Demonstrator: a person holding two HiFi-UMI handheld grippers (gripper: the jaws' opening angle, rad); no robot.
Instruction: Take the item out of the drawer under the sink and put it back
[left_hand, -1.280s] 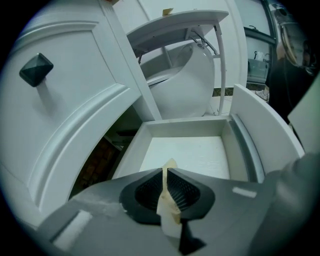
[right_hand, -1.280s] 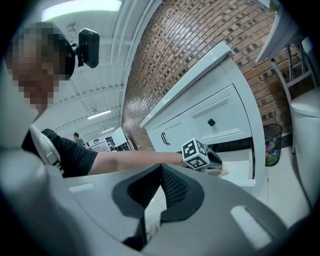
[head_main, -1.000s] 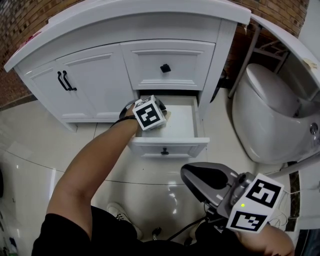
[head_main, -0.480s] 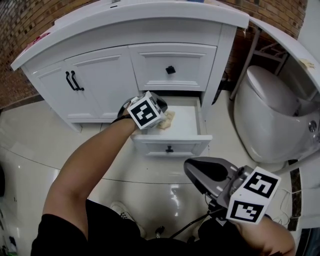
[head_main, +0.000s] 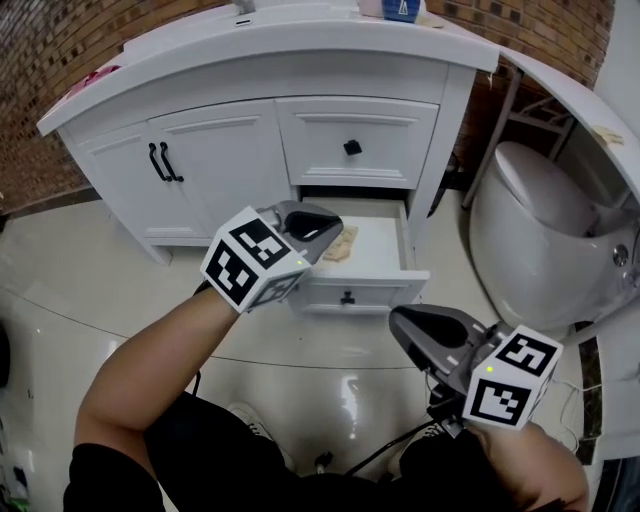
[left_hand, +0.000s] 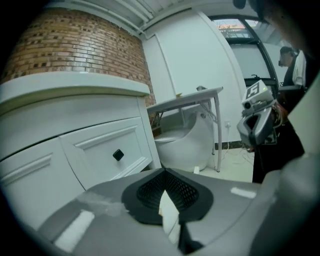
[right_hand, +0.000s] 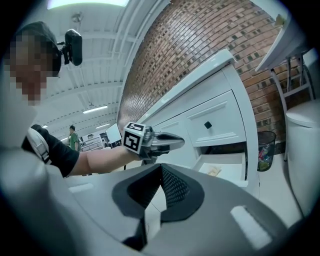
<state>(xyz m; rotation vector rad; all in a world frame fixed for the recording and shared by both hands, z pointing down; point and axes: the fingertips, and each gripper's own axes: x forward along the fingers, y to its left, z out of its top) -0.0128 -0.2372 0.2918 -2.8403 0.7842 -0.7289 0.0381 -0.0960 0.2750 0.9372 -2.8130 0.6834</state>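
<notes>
1. Left hand-held gripper (head_main: 322, 226): I read it as clenched. Its own view shows the two jaws pressed together with nothing between them. In the head view it hovers above the left front corner of the open drawer (head_main: 372, 268), clear of the drawer's contents.

2. Right hand-held gripper (head_main: 412, 325): also clenched and empty, its jaws meeting along one seam in its own view. It is held low over the glossy tiled floor (head_main: 80, 290), in front of the drawer and to its right, well apart from the cabinet.

3. Task item (head_main: 340, 243): a small tan object lies on the drawer's white bottom, at the left side towards the back. It looks like a flat, crumpled piece, but it is too small in these views for me to tell what it is. Neither gripper touches it.

4. Surroundings: the drawer is pulled out of the white vanity cabinet (head_main: 215, 150), directly below a closed upper drawer with a black knob (head_main: 352, 148). A white toilet (head_main: 540, 230) stands to the cabinet's right.
</notes>
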